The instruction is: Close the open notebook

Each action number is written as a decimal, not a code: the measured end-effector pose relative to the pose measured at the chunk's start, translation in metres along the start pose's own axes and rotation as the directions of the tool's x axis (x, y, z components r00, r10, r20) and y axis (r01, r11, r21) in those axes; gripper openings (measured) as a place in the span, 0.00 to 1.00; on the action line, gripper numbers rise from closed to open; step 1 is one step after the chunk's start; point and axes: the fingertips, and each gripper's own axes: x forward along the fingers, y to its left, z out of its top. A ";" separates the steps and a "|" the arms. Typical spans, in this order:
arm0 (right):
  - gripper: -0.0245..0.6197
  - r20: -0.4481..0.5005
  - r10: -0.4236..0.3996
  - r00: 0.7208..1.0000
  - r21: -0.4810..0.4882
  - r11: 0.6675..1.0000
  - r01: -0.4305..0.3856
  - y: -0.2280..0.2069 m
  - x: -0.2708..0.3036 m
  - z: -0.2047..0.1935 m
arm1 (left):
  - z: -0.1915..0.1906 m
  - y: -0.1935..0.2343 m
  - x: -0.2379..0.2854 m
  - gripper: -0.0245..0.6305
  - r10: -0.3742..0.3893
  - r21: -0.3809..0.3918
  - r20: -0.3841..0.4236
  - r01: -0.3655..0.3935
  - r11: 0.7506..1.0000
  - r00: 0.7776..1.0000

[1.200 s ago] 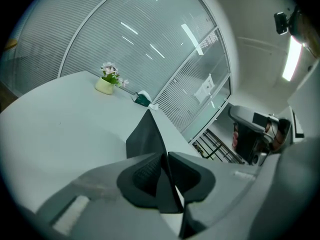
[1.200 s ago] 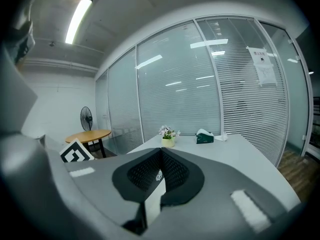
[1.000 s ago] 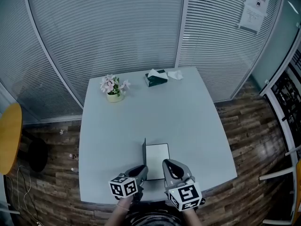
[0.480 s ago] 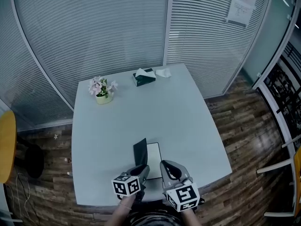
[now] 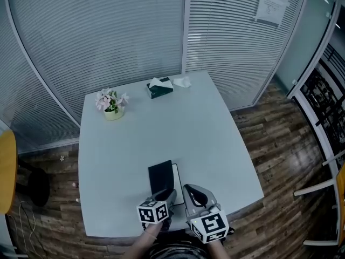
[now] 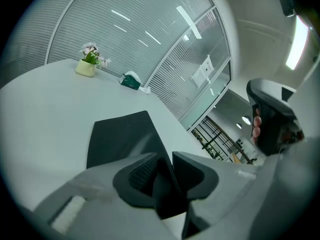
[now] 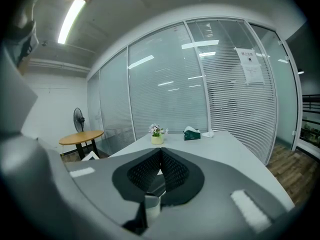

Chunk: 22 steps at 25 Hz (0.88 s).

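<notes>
The notebook [image 5: 160, 177] lies near the table's front edge. Its black cover [image 6: 122, 134] is folded down over the white pages, of which a thin strip [image 5: 176, 176] shows on the right. My left gripper [image 5: 168, 194] is at the cover's near edge. In the left gripper view that edge runs between the jaws of the left gripper [image 6: 167, 156], which are opening, and the left pad stands apart from it. My right gripper [image 5: 188, 190] hovers just right of the notebook, and the right gripper [image 7: 160, 154] has its pads together with nothing between them.
A potted flower [image 5: 111, 102] and a green tissue box [image 5: 160, 88] stand at the far side of the pale table [image 5: 205, 134]. A yellow round table [image 5: 4, 171] is at the left. Slatted glass walls rise behind, with wood floor around.
The black cover has swung from standing upright down over the white page. My left gripper has moved right and down with it. The right gripper has barely shifted.
</notes>
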 end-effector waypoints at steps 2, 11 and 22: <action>0.04 0.000 -0.001 1.000 0.002 1.000 0.001 -0.002 -0.001 0.000 | -0.006 -0.004 0.009 0.22 -0.007 0.009 -0.010 0.008 1.000 1.000; 0.04 -0.011 -0.024 1.000 0.016 1.000 0.024 -0.015 -0.006 -0.006 | -0.038 0.009 0.028 0.25 0.008 -0.035 -0.068 -0.010 0.999 0.998; 0.04 -0.023 -0.016 1.000 0.014 1.000 0.017 -0.014 -0.001 -0.010 | -0.057 0.044 0.028 0.17 0.103 -0.077 -0.130 -0.113 0.991 0.986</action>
